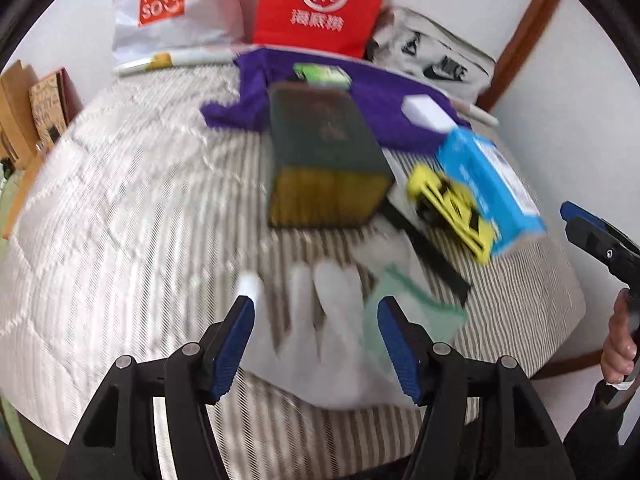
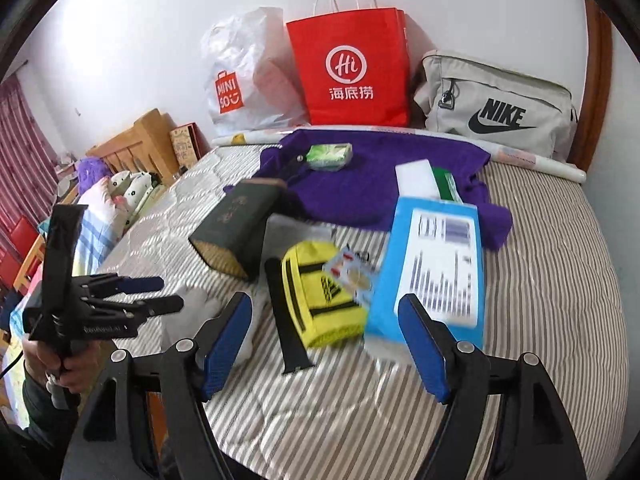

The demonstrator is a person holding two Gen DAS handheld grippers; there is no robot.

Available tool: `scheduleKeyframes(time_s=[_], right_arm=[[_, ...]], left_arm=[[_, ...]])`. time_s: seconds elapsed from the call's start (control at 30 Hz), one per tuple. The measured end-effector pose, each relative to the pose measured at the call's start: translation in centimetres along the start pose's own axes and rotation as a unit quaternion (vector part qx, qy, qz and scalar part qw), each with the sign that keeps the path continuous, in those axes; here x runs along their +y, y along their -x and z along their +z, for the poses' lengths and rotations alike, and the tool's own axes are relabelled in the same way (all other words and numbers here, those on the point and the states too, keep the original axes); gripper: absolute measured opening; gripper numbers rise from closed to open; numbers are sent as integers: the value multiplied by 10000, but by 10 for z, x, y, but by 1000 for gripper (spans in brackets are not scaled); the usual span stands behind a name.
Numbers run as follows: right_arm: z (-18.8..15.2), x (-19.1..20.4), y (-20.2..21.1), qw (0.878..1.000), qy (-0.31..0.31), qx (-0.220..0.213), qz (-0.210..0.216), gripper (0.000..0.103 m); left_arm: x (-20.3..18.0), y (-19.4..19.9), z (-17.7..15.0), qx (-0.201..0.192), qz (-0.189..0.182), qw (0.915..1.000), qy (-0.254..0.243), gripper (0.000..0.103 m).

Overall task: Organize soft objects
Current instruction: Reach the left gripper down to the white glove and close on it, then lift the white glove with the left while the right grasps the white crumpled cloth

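A white glove (image 1: 316, 320) lies on the striped bed just ahead of my open, empty left gripper (image 1: 316, 312); it also shows in the right wrist view (image 2: 192, 304). A purple cloth (image 2: 372, 176) (image 1: 384, 96) lies at the back with a green packet (image 2: 330, 156) and a white block (image 2: 416, 180) on it. A small yellow pouch (image 2: 320, 292) (image 1: 452, 208) lies in the middle, ahead of my open, empty right gripper (image 2: 328, 312). The left gripper also shows in the right wrist view (image 2: 152, 294).
A dark green box (image 2: 236, 228) and a blue box (image 2: 436, 268) lie beside the pouch, with a black strap (image 2: 286, 320). A red paper bag (image 2: 352, 68), a white Miniso bag (image 2: 244, 76) and a grey Nike bag (image 2: 496, 108) stand against the back wall.
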State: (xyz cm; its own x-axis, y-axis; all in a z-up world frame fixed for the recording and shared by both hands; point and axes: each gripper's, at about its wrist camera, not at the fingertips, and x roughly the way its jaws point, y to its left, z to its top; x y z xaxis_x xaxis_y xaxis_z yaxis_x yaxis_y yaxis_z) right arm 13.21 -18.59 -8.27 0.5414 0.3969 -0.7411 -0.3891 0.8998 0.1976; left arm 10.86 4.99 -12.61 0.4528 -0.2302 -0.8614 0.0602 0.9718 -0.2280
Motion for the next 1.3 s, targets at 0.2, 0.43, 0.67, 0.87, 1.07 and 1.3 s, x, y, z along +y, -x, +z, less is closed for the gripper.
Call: scheduleKeyframes(time_s=[0.2,0.43,0.67,0.87,1.07,1.3], right_arm=[[-25,0,-4,9999,-83,84,73,75],[-50,-1,-16,9995,-144,282,96,75],[-53,9,-18,9994,-40,248,248,75],[-49,32,-28,9987,306,271,307,75],[-48,58,-52,9968,619,397,302,61],[-52,77,-82,9944,768,673,285,58]], left_arm=[[-16,-15,-20,45,-4,9996,-280,74],[-35,-20,-28,-156,261,9968,-733,79],[-23,-9,-29,-355,142,9964,-756,16],[6,13,-18,-722,347,9955,-516,16],[37,7,-9,-728,492,9959,-203,16],[42,-3,-10,-668,315,9972,-141,19]])
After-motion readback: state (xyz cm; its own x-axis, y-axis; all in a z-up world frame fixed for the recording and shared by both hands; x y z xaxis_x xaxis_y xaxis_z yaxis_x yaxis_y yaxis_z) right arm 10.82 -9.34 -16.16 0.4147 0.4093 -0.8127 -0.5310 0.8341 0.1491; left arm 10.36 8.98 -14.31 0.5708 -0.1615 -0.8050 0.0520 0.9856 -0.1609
